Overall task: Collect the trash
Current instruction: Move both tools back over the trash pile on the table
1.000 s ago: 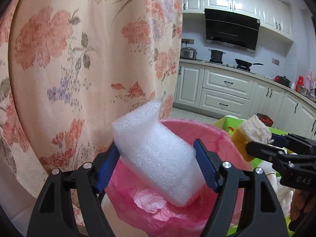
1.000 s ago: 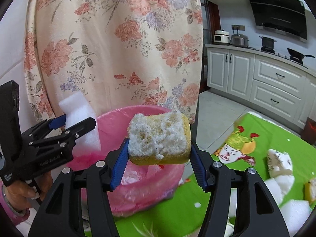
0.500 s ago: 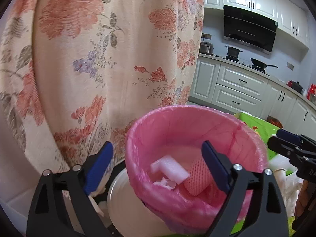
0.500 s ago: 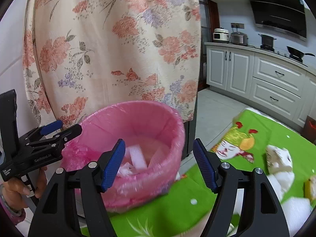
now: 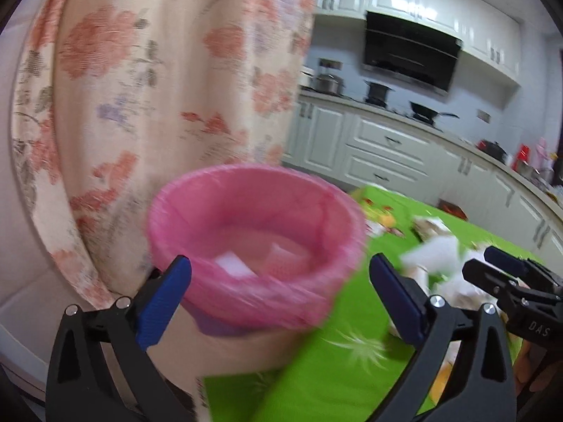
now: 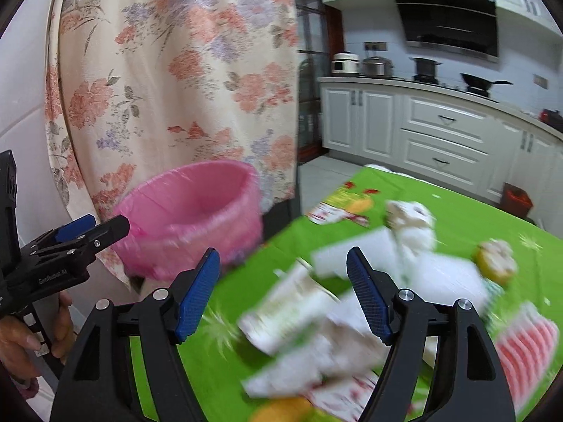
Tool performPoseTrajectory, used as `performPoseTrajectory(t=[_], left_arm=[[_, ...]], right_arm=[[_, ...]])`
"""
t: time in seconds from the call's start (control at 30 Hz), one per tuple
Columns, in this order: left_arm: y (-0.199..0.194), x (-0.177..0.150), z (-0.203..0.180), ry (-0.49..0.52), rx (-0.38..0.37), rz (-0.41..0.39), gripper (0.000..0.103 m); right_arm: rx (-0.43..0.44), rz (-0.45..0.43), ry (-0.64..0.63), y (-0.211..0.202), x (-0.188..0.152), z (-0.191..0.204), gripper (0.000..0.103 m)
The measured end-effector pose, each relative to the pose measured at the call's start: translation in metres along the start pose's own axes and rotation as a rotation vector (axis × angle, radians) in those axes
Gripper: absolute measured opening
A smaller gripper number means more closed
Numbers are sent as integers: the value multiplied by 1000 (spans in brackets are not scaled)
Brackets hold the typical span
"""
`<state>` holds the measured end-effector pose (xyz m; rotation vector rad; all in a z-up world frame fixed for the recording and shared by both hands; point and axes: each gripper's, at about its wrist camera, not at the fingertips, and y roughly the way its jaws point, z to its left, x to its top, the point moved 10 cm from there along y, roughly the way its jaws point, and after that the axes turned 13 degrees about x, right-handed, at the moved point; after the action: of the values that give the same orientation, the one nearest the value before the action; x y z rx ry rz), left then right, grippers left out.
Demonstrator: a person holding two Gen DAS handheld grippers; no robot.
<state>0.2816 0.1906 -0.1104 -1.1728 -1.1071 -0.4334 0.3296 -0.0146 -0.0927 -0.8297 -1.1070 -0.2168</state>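
Here the floral curtain [image 5: 147,98] fills the far left of both views, with white kitchen cabinets [image 6: 436,130] along the far right wall. A green cloth [image 6: 316,242] covers the table to the right, its prints blurred. At the cloth's left edge, just in front of the curtain, stands the bin [image 5: 253,253], lined with a pink bag; inside it lie pale foam pieces [image 5: 235,265], too blurred to count. On the cloth the trash [image 6: 352,309] is scattered: white foam slabs, a crumpled white wad [image 6: 411,225] farther off, a yellow sponge [image 6: 496,260] to the right and a red-striped wrapper [image 6: 527,344] near the right edge. The left gripper [image 5: 278,292] has just been opening and its jaws stand wide apart with nothing gripped; the bin's near rim shows behind the gap. The right gripper [image 6: 285,292] has likewise just been opening and holds nothing, its jaws spread above the blurred trash. A hand [image 6: 21,337] grasps the left gripper's handle at the lower left of the right wrist view.
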Motion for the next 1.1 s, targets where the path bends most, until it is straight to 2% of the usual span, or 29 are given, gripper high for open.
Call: performPoseTrajectory(t=[0.27, 0.43, 0.7, 0.9, 1.1], left_arm=[[-23, -33, -75, 108, -109, 26, 98], [-33, -44, -113, 153, -161, 34, 98], [-39, -67, -172, 282, -222, 25, 98], [-31, -76, -201, 313, -248, 36, 98], [-23, -74, -219, 371, -254, 9, 97]], right_arm=[[-134, -15, 92, -65, -40, -55, 72], [-193, -49, 130, -99, -52, -79, 72], [-296, -92, 204, -137, -69, -121, 72], [-343, -81, 290, -145, -84, -155, 75], [-345, -49, 342, -133, -95, -173, 75]])
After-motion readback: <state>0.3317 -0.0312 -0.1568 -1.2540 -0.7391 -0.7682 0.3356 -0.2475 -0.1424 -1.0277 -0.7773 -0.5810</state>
